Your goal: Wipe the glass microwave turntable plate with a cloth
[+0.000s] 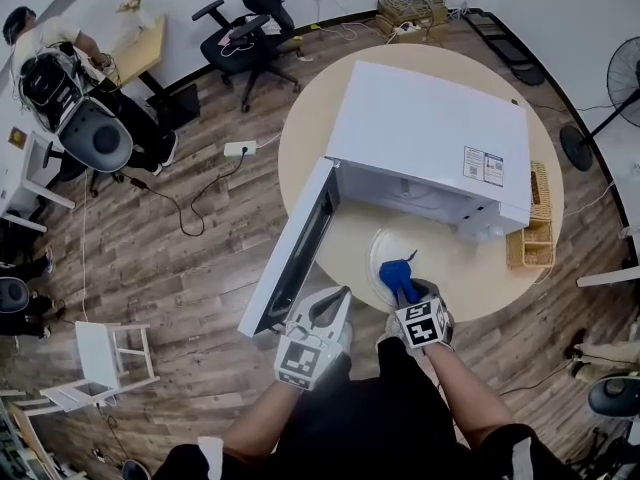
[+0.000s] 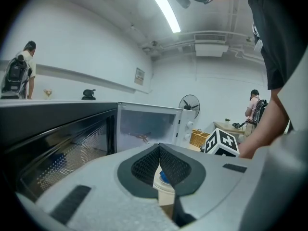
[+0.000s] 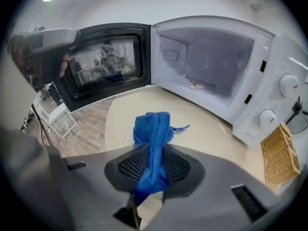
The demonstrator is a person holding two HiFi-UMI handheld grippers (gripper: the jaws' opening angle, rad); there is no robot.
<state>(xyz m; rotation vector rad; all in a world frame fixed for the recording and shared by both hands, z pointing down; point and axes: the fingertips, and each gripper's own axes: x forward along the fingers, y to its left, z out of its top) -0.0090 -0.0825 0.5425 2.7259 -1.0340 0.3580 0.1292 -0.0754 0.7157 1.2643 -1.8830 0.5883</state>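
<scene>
The glass turntable plate (image 1: pixel 384 240) (image 3: pixel 207 124) lies flat on the round wooden table (image 1: pixel 310 118), in front of the open white microwave (image 1: pixel 430 128) (image 3: pixel 211 57). My right gripper (image 1: pixel 407 293) (image 3: pixel 154 148) is shut on a blue cloth (image 1: pixel 397 271) (image 3: pixel 151 126), whose free end rests on the plate. My left gripper (image 1: pixel 342 294) (image 2: pixel 159 146) hangs at the table's front edge, left of the plate, beside the microwave door (image 1: pixel 300 248) (image 2: pixel 53 148). Its jaws meet at the tips with nothing between them. A sliver of plate and cloth (image 2: pixel 163 177) shows below them.
The door (image 3: pixel 106 61) stands swung out to the left past the table edge. A wicker basket (image 1: pixel 535 233) (image 3: pixel 279 153) sits right of the microwave. On the floor are an office chair (image 1: pixel 250 28), a white stool (image 1: pixel 105 358) and a fan (image 1: pixel 620 78). A person (image 1: pixel 40 48) stands far left.
</scene>
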